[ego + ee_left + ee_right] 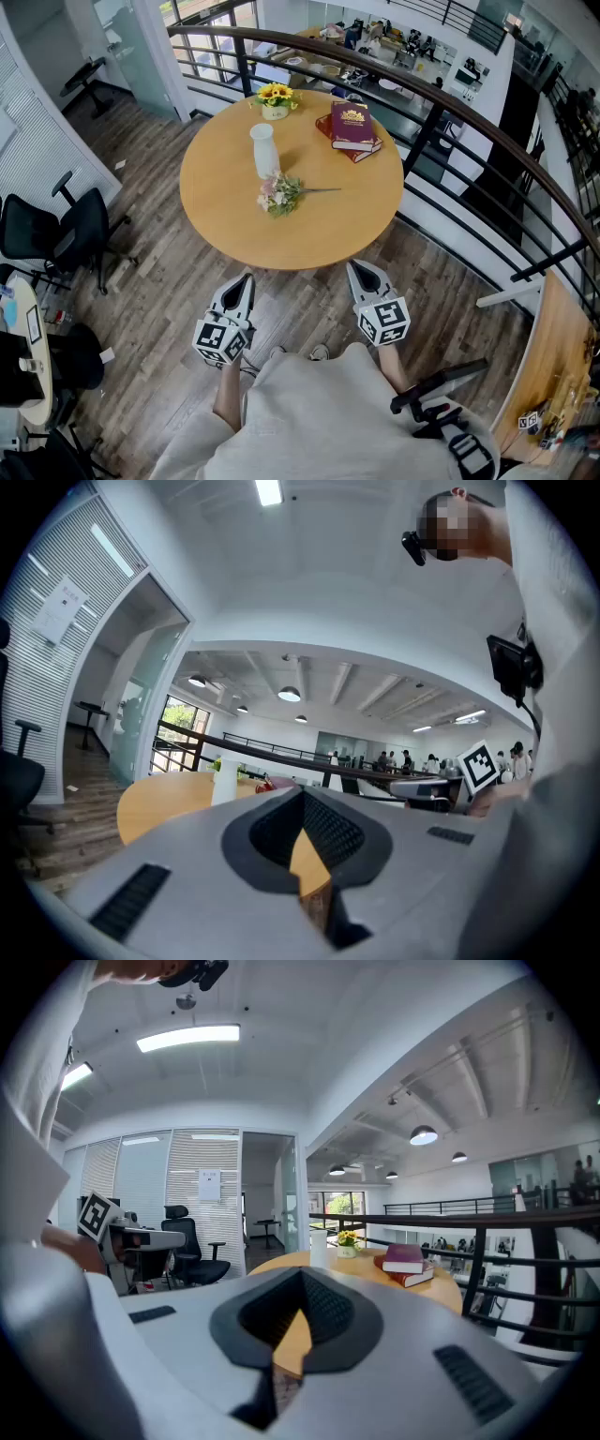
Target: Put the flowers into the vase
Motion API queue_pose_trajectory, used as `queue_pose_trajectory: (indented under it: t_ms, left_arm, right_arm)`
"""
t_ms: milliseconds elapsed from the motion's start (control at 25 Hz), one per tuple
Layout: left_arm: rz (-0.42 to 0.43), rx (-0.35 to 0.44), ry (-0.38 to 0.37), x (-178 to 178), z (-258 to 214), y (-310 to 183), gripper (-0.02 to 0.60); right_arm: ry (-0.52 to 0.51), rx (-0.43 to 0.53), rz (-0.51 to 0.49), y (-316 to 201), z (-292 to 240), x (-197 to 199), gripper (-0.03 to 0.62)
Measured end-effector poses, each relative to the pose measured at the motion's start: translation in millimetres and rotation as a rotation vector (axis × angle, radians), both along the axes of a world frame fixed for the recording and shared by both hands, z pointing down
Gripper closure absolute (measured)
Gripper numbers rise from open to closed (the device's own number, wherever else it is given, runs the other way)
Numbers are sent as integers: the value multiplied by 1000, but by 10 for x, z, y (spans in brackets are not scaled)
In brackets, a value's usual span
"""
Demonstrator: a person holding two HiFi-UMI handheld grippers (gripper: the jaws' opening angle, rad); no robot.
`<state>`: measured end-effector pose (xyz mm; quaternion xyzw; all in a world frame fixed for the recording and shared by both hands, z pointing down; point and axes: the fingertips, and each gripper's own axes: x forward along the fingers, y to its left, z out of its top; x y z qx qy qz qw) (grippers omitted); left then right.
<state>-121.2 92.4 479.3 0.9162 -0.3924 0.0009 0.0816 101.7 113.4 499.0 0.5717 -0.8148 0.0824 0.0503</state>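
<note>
The small bunch of pink and white flowers (278, 195) lies flat on the round tabletop (225, 225), its blossoms toward the left of the head view and its thin stem running off to the right. It is just beside the white vase (264, 150), which stands upright a little farther in from the near edge. The blossoms look to sit close against the vase's foot, though from this height I can't tell whether they touch. Farther back are a pot of yellow flowers (275, 98) and two stacked books (352, 128), the dark red one on top.

Both grippers are held low in front of the person, over the wooden floor (159, 272) on the near side of the tabletop, well apart from the flowers. The left gripper (246, 279) has its jaws together with nothing between them. Its own view looks level over the tabletop's edge, with the vase standing beyond the tips. The right gripper (359, 270) has its jaws closed and empty too, tips aimed at the tabletop, with the vase, the yellow pot and the books showing past them. The flowers lie ahead of the two grippers and between their lines, more nearly in front of the left one; I can't pick the bunch out in either gripper view
</note>
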Motion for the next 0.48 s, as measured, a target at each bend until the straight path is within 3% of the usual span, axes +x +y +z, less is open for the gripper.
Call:
queue_pose_trajectory:
  t_ms: [480]
  left_arm:
    - [25, -12, -17, 38, 37, 112, 575]
  right_arm:
    - [-6, -17, -2, 145, 70, -48, 586]
